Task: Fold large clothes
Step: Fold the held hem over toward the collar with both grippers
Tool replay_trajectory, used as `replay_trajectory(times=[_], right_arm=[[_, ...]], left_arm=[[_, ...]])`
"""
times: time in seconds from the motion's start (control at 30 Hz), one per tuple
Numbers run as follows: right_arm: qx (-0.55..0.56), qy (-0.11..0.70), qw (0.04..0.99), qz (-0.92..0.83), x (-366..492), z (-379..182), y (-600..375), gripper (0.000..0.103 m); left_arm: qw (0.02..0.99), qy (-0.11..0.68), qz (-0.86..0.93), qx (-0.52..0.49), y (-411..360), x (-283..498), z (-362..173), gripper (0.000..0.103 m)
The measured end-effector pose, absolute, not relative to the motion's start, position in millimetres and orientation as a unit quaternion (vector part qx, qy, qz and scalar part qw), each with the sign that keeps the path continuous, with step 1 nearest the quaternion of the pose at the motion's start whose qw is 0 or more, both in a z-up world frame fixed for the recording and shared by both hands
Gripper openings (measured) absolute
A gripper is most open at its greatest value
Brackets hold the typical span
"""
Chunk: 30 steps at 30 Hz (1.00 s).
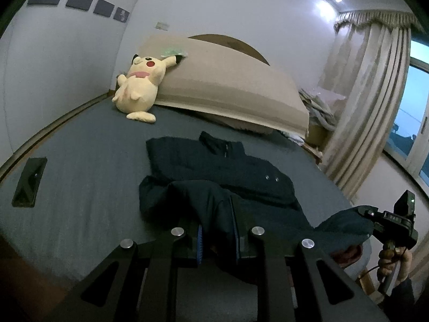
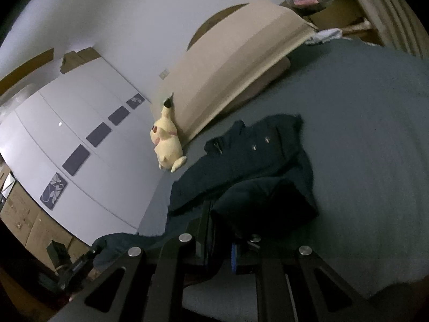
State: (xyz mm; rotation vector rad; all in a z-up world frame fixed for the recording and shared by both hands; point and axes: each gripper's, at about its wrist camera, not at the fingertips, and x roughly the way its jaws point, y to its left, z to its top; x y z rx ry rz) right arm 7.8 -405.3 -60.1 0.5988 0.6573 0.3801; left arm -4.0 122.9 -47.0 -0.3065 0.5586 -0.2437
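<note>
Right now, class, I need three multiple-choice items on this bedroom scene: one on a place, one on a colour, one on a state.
1. Where does the plush toy sit?
A against the beige cushion
B on the jacket
C on the floor

2. What colour is the jacket?
A red
B dark navy
C white

3. The left tongs are:
A wide open, empty
B shut on the jacket
C holding the toy

Answers: 1 A, it leans on the cushion; 2 B, dark blue cloth; 3 B, cloth pinched between the pads.

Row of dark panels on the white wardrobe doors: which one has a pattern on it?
In the right wrist view, the nearest panel, lowest in the row: it carries a pale flower print. The farthest one also shows faint markings; the three between look plain dark.
</note>
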Motion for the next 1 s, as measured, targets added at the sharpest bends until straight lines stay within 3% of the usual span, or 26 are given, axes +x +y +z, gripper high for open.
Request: replay_trajectory(times=[1.0], right_arm=[[0.253,0.286,0.909,0.166,156.1,-14.1,-390.7,0.011]], left_arm=[[0.960,0.230,-0.091,-0.132,104.8,118.0,-12.1,0.018]])
